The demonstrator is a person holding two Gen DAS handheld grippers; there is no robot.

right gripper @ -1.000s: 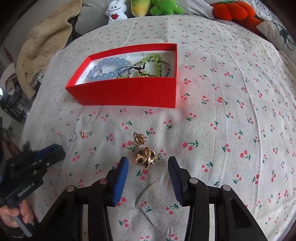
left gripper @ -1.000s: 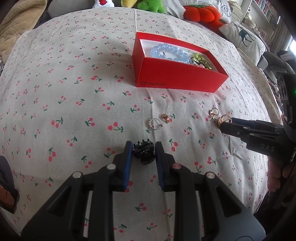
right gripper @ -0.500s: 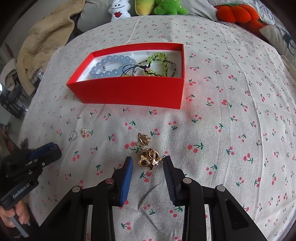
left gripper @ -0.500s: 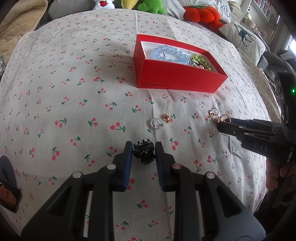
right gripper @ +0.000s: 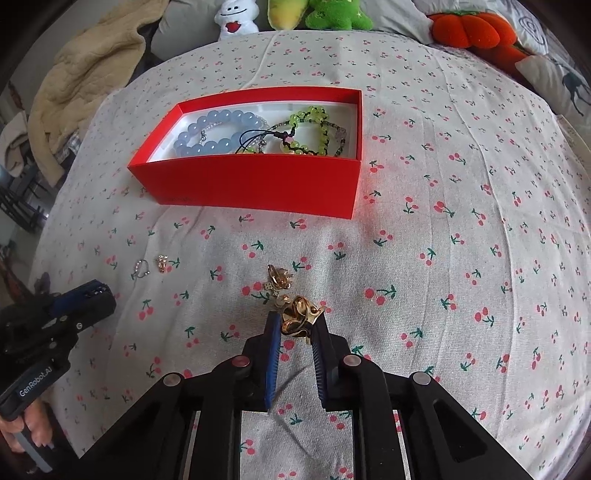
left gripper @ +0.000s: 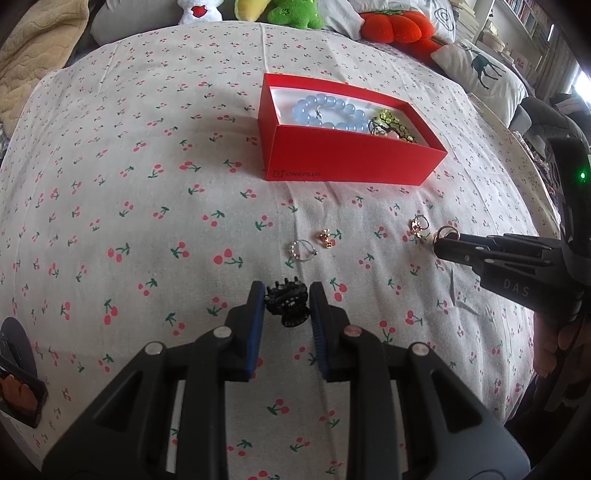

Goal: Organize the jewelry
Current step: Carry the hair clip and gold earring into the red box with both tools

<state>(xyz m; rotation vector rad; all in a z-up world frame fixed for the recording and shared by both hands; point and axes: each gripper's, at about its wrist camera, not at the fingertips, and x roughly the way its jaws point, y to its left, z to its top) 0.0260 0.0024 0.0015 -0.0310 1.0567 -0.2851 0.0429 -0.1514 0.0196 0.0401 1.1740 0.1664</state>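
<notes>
- The red box sits open on the cherry-print cloth; all places below are told from it.
- Inside the box lie a blue bead bracelet toward its left end and a green bead bracelet toward its right end, with dark cords between them.
- The left gripper is on the near side of the box, well apart from it, its blue pads closed against a black hair claw that rests on the cloth.
- The right gripper is also on the near side of the box, in front of its right half; its jaws are narrowed onto a gold knot-shaped piece and hold it at both sides.
- A second small gold piece lies on the cloth just beside the held one, on the side toward the box.
- A thin silver ring and a tiny gold stud lie side by side between the box and the hair claw.
- Beyond the box, plush toys line the cloth's far edge.
</notes>
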